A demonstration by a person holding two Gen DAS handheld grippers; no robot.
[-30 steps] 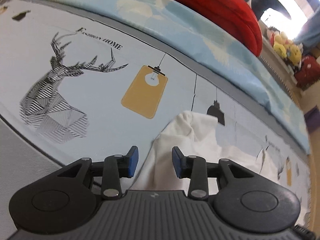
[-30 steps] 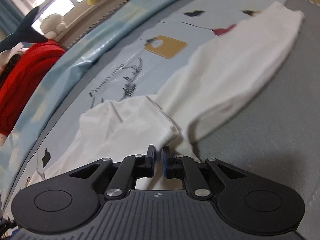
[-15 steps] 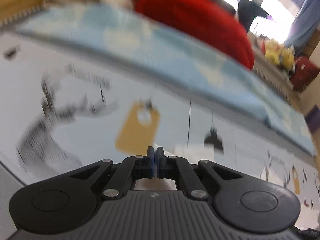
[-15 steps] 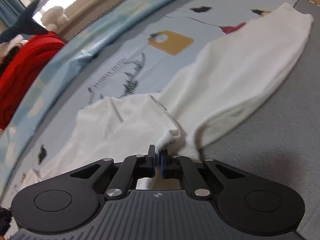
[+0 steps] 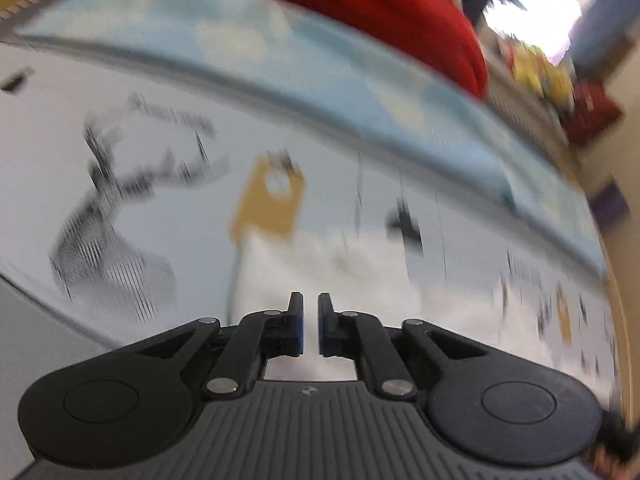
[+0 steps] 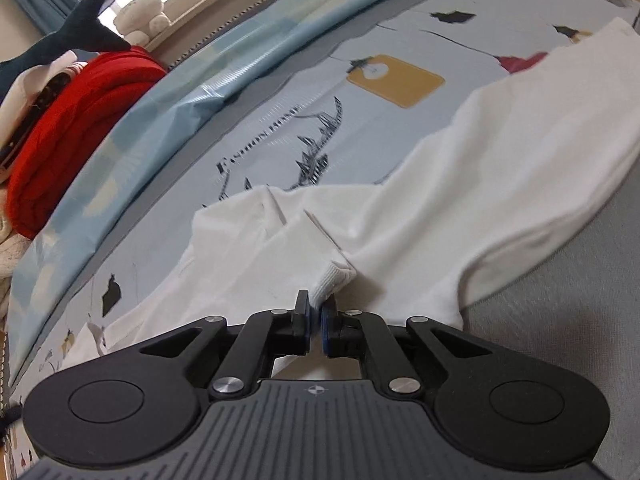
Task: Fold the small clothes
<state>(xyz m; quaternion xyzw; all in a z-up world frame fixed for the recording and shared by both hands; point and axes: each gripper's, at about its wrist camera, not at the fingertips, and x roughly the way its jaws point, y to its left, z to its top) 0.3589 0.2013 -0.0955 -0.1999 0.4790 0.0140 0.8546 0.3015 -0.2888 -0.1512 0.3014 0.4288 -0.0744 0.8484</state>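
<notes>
A white garment [image 6: 480, 160] lies spread over a printed bed sheet [image 6: 280, 128]. My right gripper [image 6: 316, 300] is shut on its ribbed cuff [image 6: 334, 276], and a fold of cloth runs up from the pads. The left wrist view is blurred by motion. There the white garment [image 5: 332, 256] reaches down to my left gripper [image 5: 310, 300]. Its jaws are opening by a narrow slit, with white cloth still between the pads and below them.
A red blanket [image 6: 68, 120] and a light-blue quilt [image 6: 200, 80] lie along the far side of the bed. Plush toys [image 6: 144, 12] sit on the ledge by the window. A plain grey strip of bedding [image 6: 560, 340] runs along the near right.
My left gripper went from open beside the garment's edge to closed on it, then parted slightly and lifted. The right gripper kept its hold on the cuff and slid sideways with it.
</notes>
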